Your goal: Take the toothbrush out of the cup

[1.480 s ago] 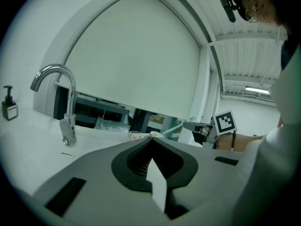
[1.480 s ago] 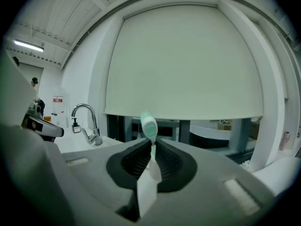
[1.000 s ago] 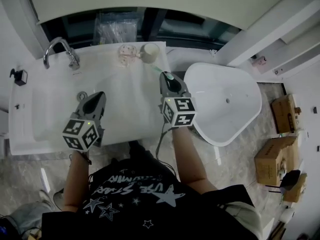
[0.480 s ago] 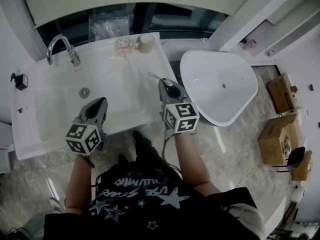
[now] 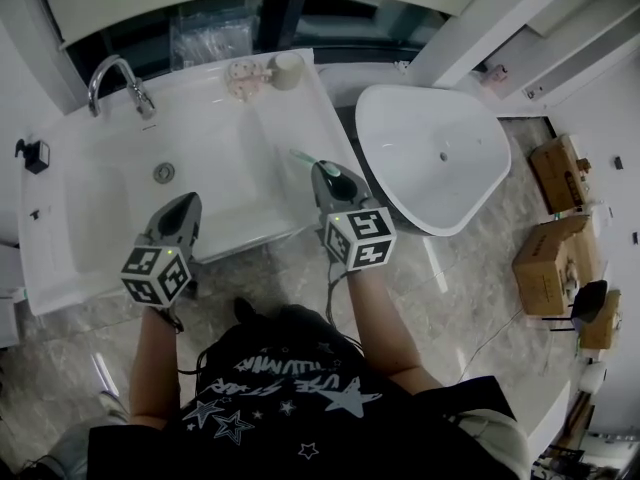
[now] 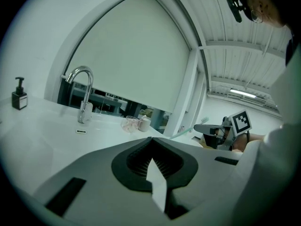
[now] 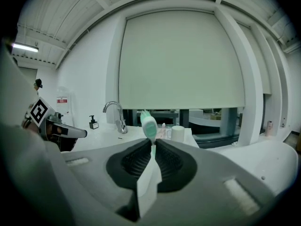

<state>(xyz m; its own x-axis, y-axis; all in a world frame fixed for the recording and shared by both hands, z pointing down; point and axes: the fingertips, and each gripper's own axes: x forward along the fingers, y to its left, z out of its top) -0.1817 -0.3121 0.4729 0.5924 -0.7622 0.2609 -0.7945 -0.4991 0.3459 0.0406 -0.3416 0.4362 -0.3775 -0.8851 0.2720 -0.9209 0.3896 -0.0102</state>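
While right claw pinches toothbrush, handle hidden

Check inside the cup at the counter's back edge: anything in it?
Nothing sticks out of the cup; its mouth looks empty from above, but its bottom is too small to make out. The toothbrush is shut in the right claw.
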